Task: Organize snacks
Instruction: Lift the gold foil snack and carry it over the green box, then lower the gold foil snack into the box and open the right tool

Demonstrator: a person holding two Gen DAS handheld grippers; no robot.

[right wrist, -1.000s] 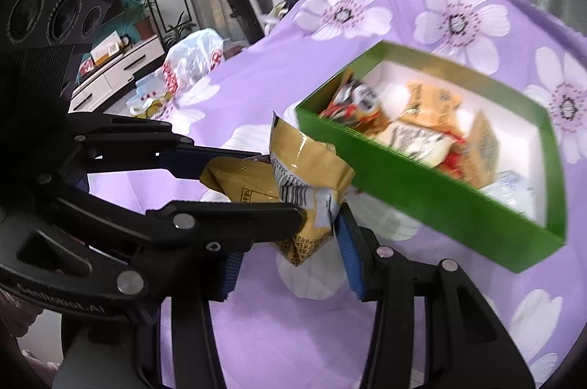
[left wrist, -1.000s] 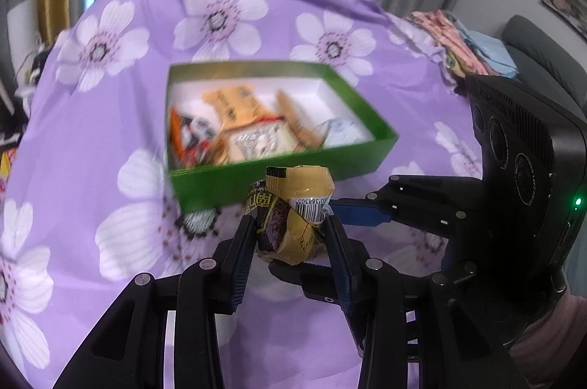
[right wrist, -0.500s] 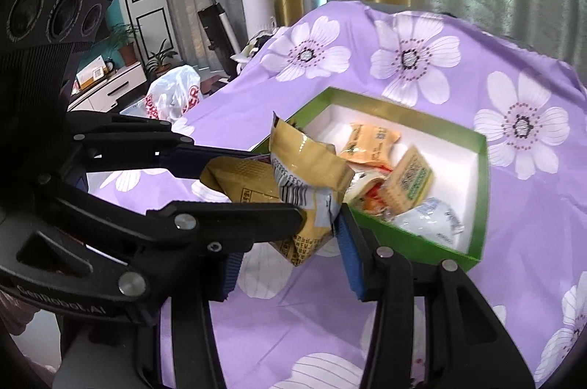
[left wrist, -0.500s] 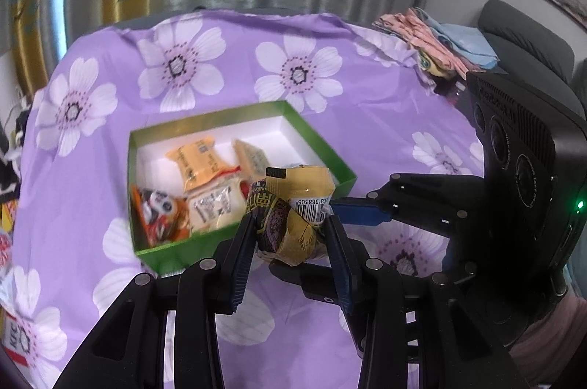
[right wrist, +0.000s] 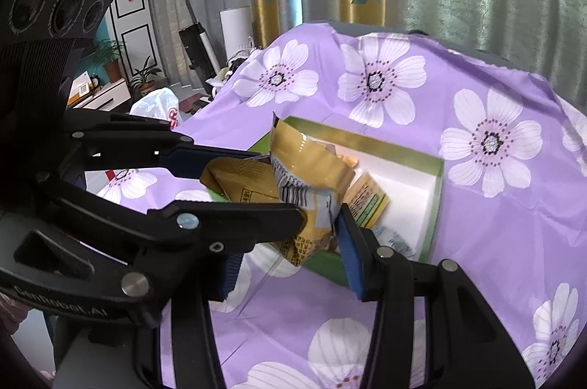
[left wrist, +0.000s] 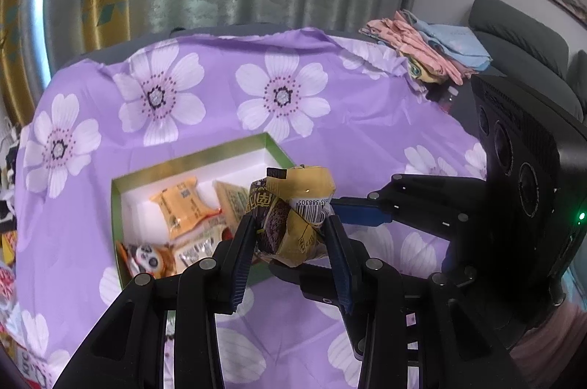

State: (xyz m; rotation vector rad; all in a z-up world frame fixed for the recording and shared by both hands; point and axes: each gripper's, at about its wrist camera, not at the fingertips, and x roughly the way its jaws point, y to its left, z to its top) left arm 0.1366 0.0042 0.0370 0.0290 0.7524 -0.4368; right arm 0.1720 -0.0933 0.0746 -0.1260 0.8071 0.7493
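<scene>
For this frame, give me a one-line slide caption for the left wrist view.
Both grippers pinch one yellow snack packet above the green box of snacks.

1. You hold a yellow snack packet (left wrist: pixel 293 216): glossy, crinkled film.
2. Your left gripper (left wrist: pixel 290 249) and right gripper (right wrist: pixel 290 242): matt black plastic with ribbed blue pads and metal screws.
3. Green box (left wrist: pixel 116 235): smooth card, white inside.
4. Purple tablecloth (left wrist: pixel 348 128): thin, creased, faintly shiny cloth.
</scene>
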